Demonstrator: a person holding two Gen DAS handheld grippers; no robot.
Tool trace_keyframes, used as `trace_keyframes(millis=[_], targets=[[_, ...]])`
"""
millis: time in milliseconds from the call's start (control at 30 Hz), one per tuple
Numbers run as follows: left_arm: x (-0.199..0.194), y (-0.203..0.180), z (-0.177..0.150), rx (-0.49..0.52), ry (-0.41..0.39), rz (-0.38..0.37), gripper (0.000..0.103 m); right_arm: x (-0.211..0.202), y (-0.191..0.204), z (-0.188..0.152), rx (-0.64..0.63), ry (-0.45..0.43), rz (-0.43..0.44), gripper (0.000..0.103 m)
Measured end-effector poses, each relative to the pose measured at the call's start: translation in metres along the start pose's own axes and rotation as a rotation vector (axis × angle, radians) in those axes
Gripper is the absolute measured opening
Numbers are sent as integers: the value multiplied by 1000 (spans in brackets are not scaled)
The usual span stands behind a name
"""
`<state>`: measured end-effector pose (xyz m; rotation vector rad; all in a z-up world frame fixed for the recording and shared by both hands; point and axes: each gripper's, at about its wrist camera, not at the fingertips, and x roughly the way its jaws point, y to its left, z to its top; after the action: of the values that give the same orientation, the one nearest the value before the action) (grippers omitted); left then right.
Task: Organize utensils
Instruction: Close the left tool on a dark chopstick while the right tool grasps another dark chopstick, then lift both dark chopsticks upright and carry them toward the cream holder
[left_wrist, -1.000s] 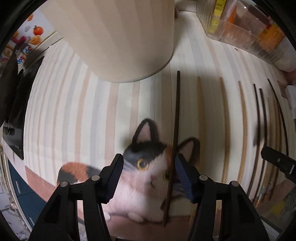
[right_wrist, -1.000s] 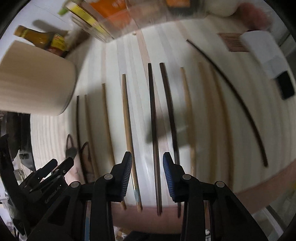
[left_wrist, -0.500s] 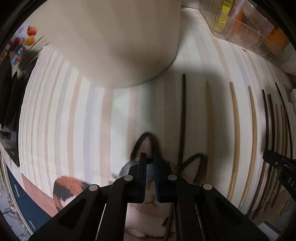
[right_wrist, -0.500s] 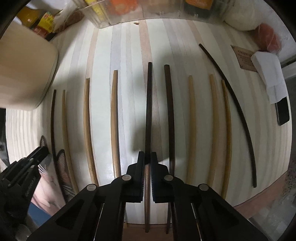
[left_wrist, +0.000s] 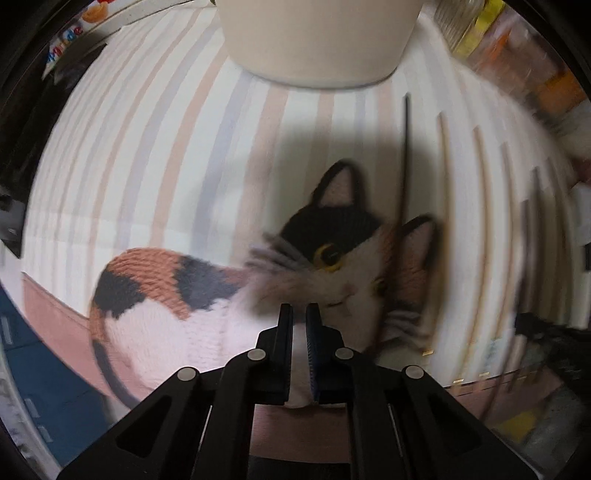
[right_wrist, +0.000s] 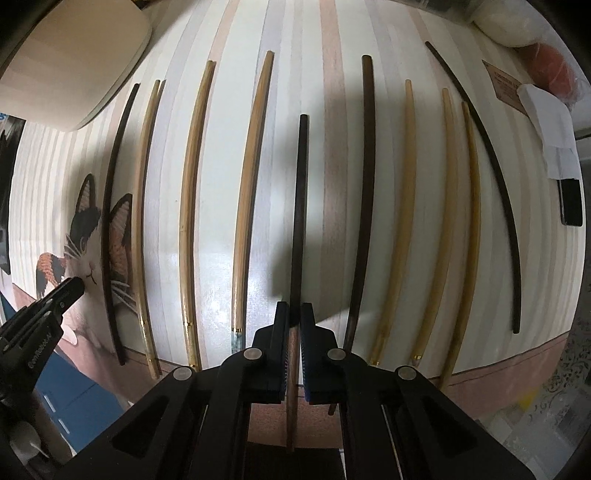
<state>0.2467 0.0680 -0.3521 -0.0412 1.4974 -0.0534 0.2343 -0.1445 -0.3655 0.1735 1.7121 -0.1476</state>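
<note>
The chopsticks lie side by side across the striped placemat (right_wrist: 373, 33), thin ends far and thick ends near, each with clear mat beside it, a layout that seems meant to let a gripper come down on one stick without touching the next. The right gripper (right_wrist: 294, 314) has its jaws clamped on the dark chopstick (right_wrist: 301, 206) in the middle of the row, gripping near the thick, near end; the stick runs away from the jaws toward the far side, and its shadow falling apart from it suggests it is lifted off the mat (likely so it can be carried to the cream holder (right_wrist: 70, 55) at far left). Two light chopsticks, one (right_wrist: 249, 192) and another (right_wrist: 194, 192), lie to its left, and a second dark chopstick (right_wrist: 364, 192) to its right.

The left gripper (left_wrist: 300, 314) is clenched with nothing between its pads, over the cat picture (left_wrist: 332, 266) at the mat's near left corner; the view is blurred. The holder (left_wrist: 317, 40) stands beyond it, and a thin dark chopstick (left_wrist: 404, 158) lies just right of the cat's ear, untouched.

Both grippers point down at the mat, the left one just visible (right_wrist: 55, 299) at the right view's left edge.
</note>
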Motion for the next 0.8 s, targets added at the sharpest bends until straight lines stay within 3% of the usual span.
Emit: trace_keyframes(millis=[100,200,267,300,333,433,467,533,633,800], targets=[[-9,0,7,-11,-17,-76,11,5,-4,18,17,-6,7,6],[-2,-6,23,-1,-8,-114,32,5,-12,19,37,-2,32,6],[5,-16,30,40,-5,-105,35,6,-20,38,34,-2,26,6],[8,-19,31,51,50,-64,35,4,-24,40,34,1,29,6],[14,-25,32,92,52,-22,35,7,-27,41,34,4,33,6],[21,-37,28,175,26,69,28,18,-31,46,30,10,37,6],[21,-41,25,188,19,69,17,18,-30,47,26,11,33,6],[21,-42,23,204,37,78,4,16,-27,48,16,11,17,6],[17,-40,12,167,37,107,4,19,-10,44,-15,-7,-12,6],[7,4,-47,55,103,90,4,22,7,31,-112,-18,-61,6]])
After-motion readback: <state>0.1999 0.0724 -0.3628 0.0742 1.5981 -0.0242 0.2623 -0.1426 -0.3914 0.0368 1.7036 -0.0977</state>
